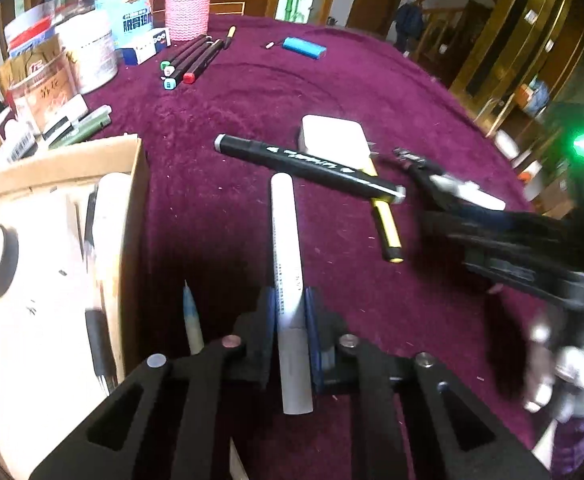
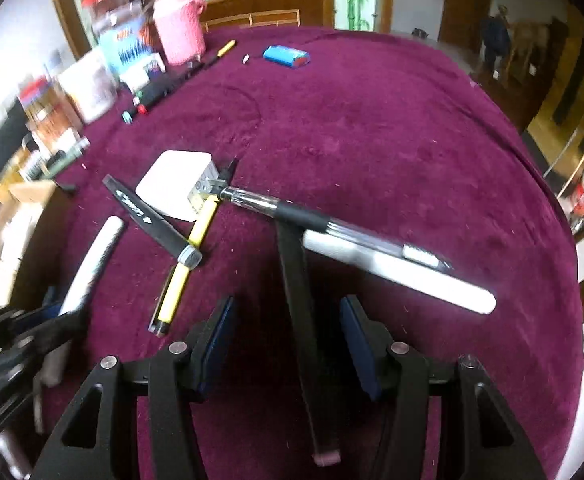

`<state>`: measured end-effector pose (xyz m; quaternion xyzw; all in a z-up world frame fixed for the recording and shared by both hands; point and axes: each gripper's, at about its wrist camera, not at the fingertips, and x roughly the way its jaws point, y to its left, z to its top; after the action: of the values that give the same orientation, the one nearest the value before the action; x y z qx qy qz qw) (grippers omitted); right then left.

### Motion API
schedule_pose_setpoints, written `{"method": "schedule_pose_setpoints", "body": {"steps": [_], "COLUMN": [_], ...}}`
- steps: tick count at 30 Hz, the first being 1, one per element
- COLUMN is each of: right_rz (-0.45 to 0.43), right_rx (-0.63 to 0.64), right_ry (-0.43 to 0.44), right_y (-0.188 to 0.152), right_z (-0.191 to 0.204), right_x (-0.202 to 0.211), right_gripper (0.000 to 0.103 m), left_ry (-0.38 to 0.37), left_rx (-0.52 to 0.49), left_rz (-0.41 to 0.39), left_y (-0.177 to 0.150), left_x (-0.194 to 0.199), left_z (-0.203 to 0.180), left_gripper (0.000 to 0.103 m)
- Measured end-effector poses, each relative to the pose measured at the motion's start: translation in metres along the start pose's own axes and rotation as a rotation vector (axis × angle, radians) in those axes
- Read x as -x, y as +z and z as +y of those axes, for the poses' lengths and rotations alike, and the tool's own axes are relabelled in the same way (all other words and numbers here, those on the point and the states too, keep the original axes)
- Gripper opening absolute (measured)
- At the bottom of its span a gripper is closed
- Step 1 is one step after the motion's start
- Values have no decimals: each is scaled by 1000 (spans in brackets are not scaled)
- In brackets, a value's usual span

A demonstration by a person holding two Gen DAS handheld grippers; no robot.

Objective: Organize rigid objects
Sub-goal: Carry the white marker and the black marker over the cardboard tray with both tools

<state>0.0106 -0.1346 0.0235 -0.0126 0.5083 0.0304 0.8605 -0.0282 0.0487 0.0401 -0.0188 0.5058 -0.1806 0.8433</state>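
The left tool is clenched on a white marker, whose barrel runs between the blue pads and points toward 12 o'clock above the maroon-covered counter. At 9 o'clock from it sits an open cardboard box with pale items inside that are too blurred to name; a thin blue-tipped pen stands just beside the box wall. At 11 o'clock, well apart, a row of black markers with coloured caps lies near a pink knitted holder and a cluster of jars and packets.

At 1 o'clock from the white marker, a black marker with a grey cap lies across a yellow and black pen, both beside a white square adapter. A blue battery pack lies far off at 12 o'clock.

The right tool is released, its pads spread wide on either side of a long black pen that lies on the counter pointing toward 12 o'clock; the pads do not touch it. Across that pen's far end lie a clear pen with a black grip and, just beside it toward 3 o'clock, a second white marker. In the right wrist view the left tool appears blurred at 9 o'clock.
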Motion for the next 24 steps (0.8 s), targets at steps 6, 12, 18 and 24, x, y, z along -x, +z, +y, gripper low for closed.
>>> {"method": "schedule_pose_setpoints", "body": {"steps": [6, 12, 18, 24], "right_rz": [-13, -32, 29, 48], "right_rx": [-31, -102, -242, -269], "right_ry": [42, 138, 476, 659], "right_y": [-14, -50, -71, -78], "right_z": [0, -10, -20, 6], "right_x": [11, 47, 58, 66], "right_gripper": [15, 16, 16, 16], "left_ry": [-77, -128, -192, -219], "left_rx": [29, 68, 117, 163], "left_rz": [-53, -112, -173, -227], "left_y": [-8, -22, -40, -59], "left_x": [28, 56, 90, 121], "left_z": [8, 21, 36, 54], "left_gripper": [14, 14, 14, 14]}}
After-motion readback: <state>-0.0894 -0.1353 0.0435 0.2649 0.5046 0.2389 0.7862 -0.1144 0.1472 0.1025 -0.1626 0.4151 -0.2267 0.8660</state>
